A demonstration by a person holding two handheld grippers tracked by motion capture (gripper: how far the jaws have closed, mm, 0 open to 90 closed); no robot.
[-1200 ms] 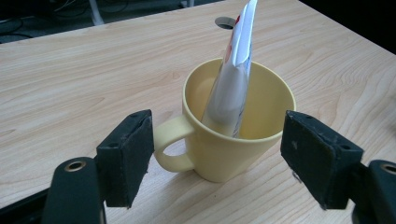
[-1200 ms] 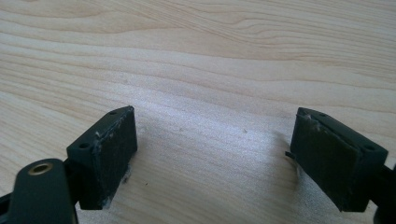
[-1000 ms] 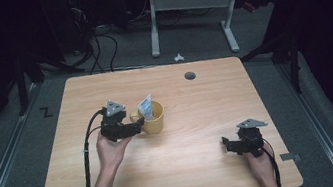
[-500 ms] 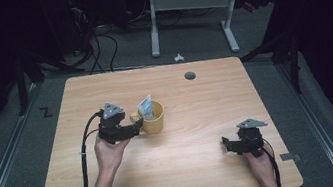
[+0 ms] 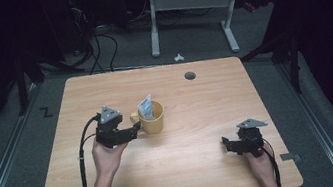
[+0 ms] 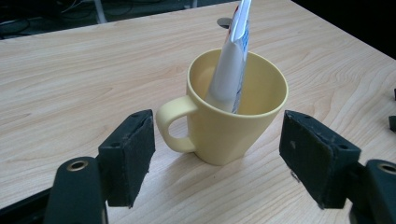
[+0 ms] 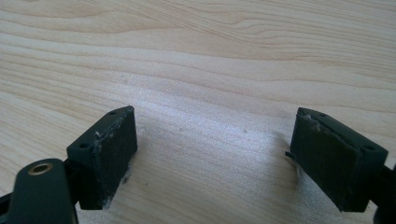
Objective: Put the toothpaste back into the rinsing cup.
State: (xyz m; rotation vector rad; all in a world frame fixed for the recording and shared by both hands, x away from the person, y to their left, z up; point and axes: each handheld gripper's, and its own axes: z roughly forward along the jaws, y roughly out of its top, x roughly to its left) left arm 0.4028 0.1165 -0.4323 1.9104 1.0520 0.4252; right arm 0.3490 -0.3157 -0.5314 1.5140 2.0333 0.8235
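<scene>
My left gripper sits low at the bottom of the left gripper view with its two black jaws spread wide, nothing between the pads. Just beyond them, in the middle of that frame, stands the pale yellow ceramic mug, upright on the light wooden table. Its handle points toward the left pad, which is close to the handle without touching it; the right pad stands clear of the mug's wall. A white and blue flat packet leans inside the mug, its lower end down in the cup and its top rising past the rim toward the upper edge of the frame.

In the high view my left gripper is left of centre, right beside the mug, with the packet poking out of the cup. My left hand comes up from the bottom edge behind it.

My right gripper is in the lower right of the high view, well apart from the mug, held by my right hand. In the right gripper view its jaws are also spread wide and hold nothing, close over bare wood grain.
</scene>
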